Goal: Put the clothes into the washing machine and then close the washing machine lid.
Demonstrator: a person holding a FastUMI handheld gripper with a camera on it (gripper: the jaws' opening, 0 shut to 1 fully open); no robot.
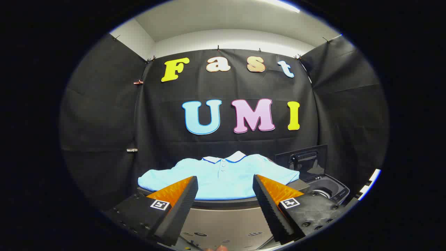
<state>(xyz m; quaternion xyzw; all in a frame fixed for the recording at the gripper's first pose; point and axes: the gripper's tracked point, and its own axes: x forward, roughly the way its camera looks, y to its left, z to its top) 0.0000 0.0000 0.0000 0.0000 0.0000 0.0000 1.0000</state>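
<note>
A light blue polo shirt [223, 176] with a white collar lies spread flat on a grey surface [223, 203], just beyond my fingertips. My gripper [225, 181] is open, its two fingers wide apart with nothing between them, held a little short of the shirt's near hem. To the right of the shirt stands the washing machine [329, 190], its dark lid [302, 161] raised upright behind the round drum opening.
Black cloth walls close the booth at the back and on both sides. The grey cabinet front [223, 223] drops below the shirt, between and beneath the fingers. A small clip [132, 150] hangs on the left wall.
</note>
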